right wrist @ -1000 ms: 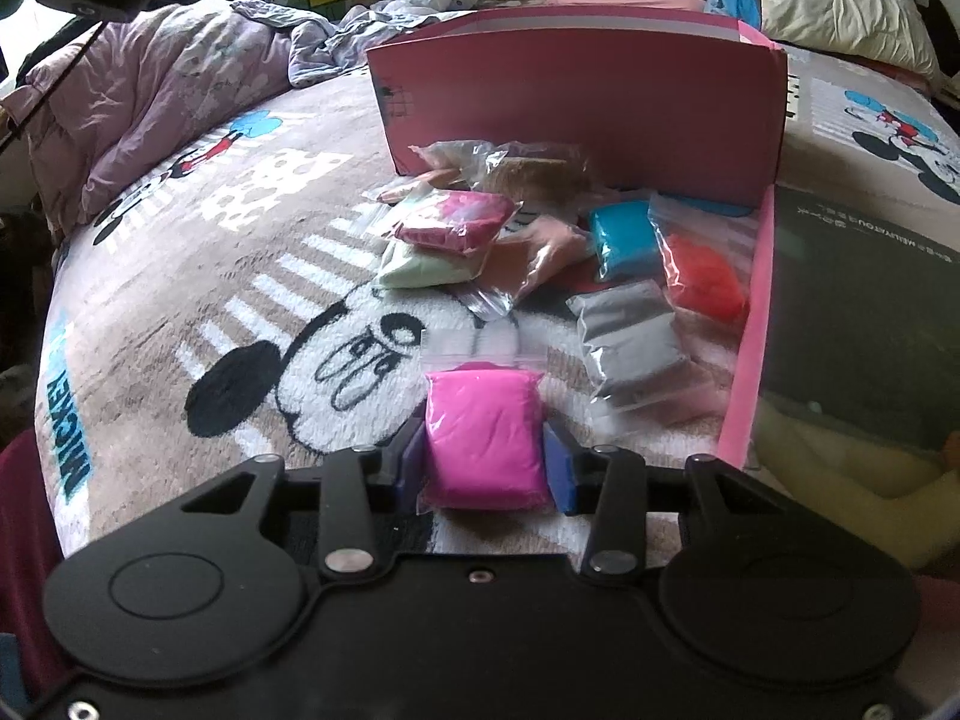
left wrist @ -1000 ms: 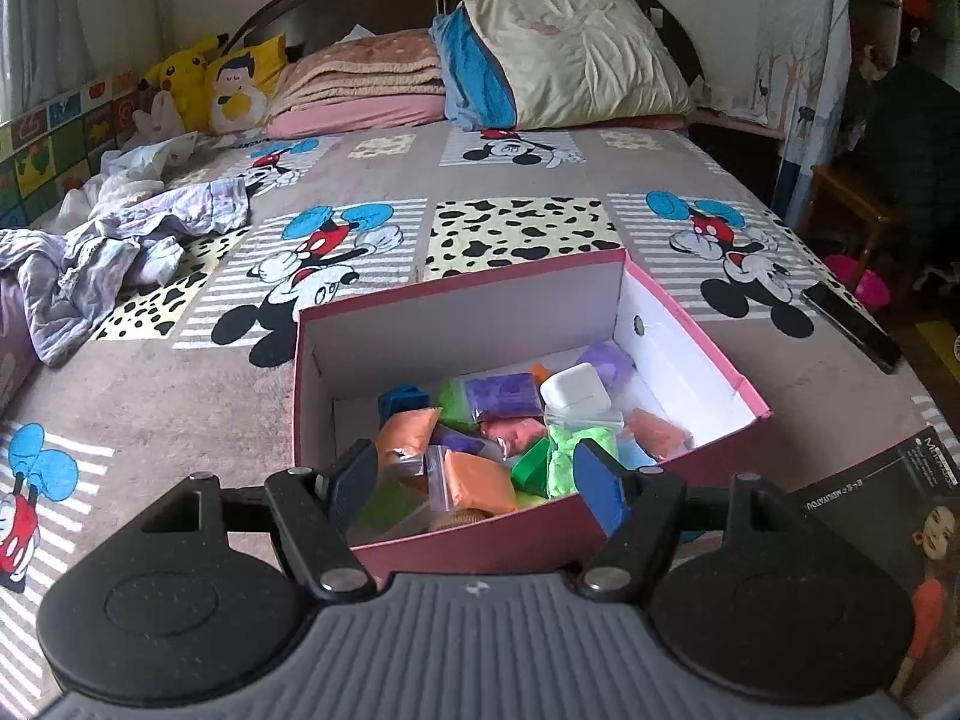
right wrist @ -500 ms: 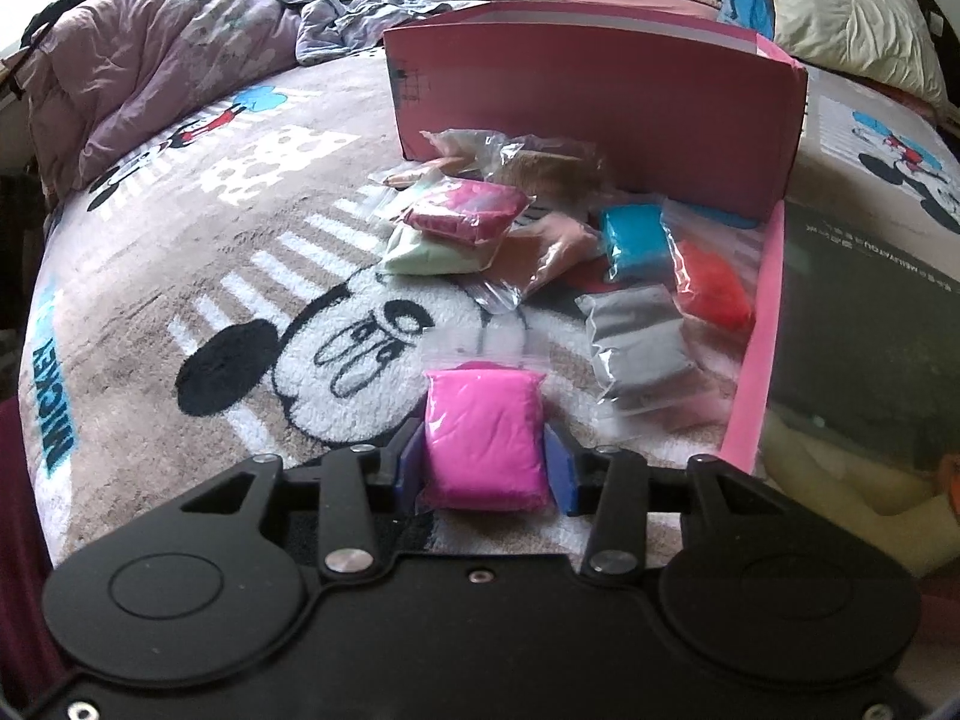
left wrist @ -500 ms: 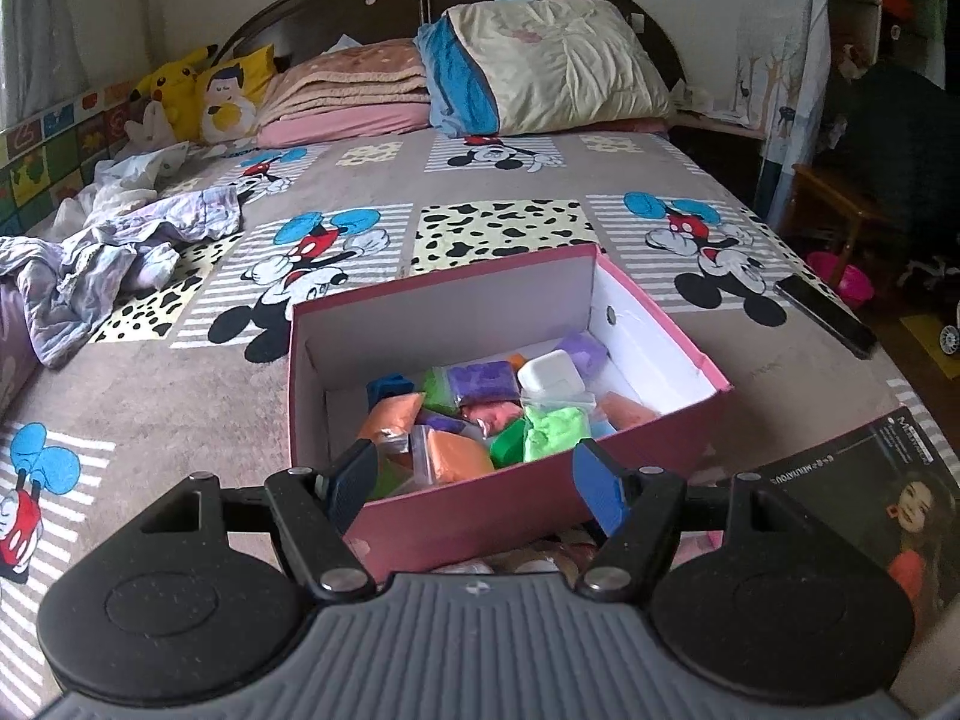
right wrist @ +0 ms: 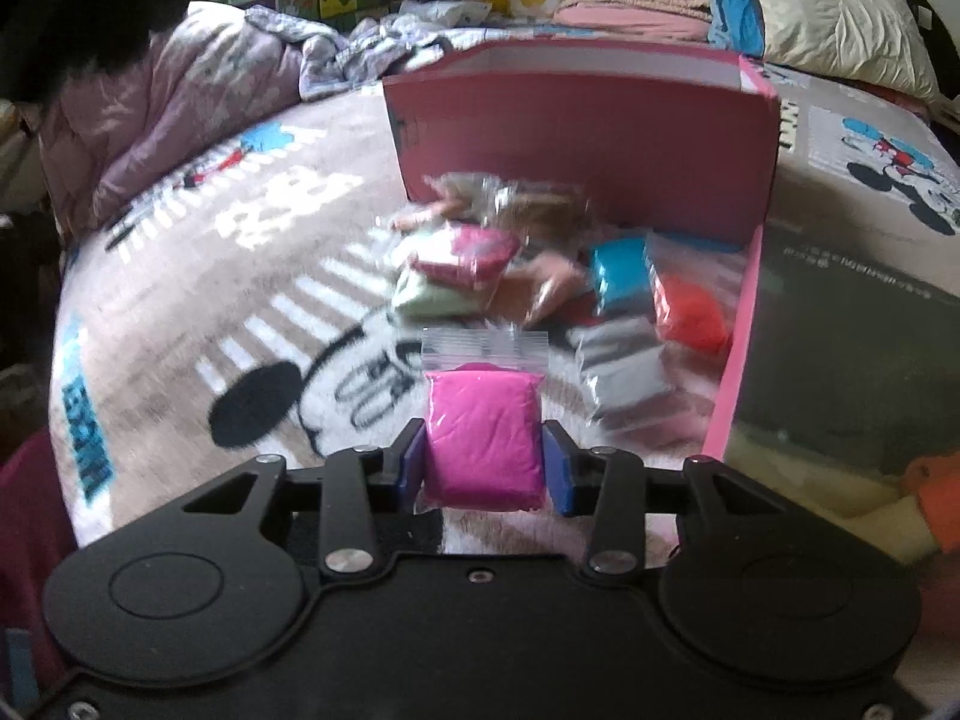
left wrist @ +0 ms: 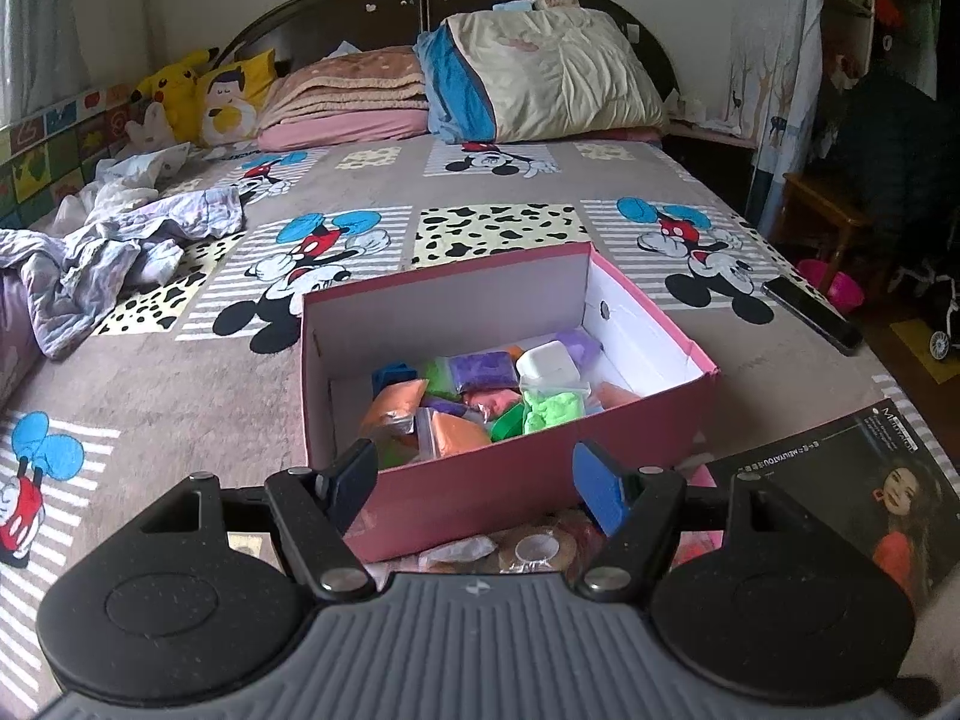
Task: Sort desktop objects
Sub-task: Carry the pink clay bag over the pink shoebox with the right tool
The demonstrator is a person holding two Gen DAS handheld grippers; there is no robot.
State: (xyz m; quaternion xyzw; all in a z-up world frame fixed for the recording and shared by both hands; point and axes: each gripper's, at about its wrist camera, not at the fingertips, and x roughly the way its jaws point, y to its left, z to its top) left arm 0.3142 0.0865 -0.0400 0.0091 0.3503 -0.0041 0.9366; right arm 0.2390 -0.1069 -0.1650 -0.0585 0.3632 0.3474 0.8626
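Note:
A pink cardboard box (left wrist: 540, 474) sits on the bed and holds several bagged clay packs (left wrist: 480, 390) in orange, purple, green and white. My left gripper (left wrist: 480, 480) is open and empty, held above the box's near wall. My right gripper (right wrist: 485, 459) is shut on a magenta clay bag (right wrist: 483, 438) and holds it above the bedspread. Beyond it several loose bags (right wrist: 540, 282) in pink, pale green, blue, red and grey lie in front of the box's outer wall (right wrist: 582, 138).
The box lid (left wrist: 852, 480) with a woman's picture lies to the right of the box; its pink edge (right wrist: 735, 348) borders the loose bags. A phone (left wrist: 810, 312) lies near the bed's right edge. Crumpled clothes (left wrist: 120, 246) lie at left, pillows (left wrist: 540, 84) at the headboard.
My left gripper has pulled back and up from the box, so more bed shows. My right gripper has lifted the magenta bag off the bedspread; that view is motion-blurred.

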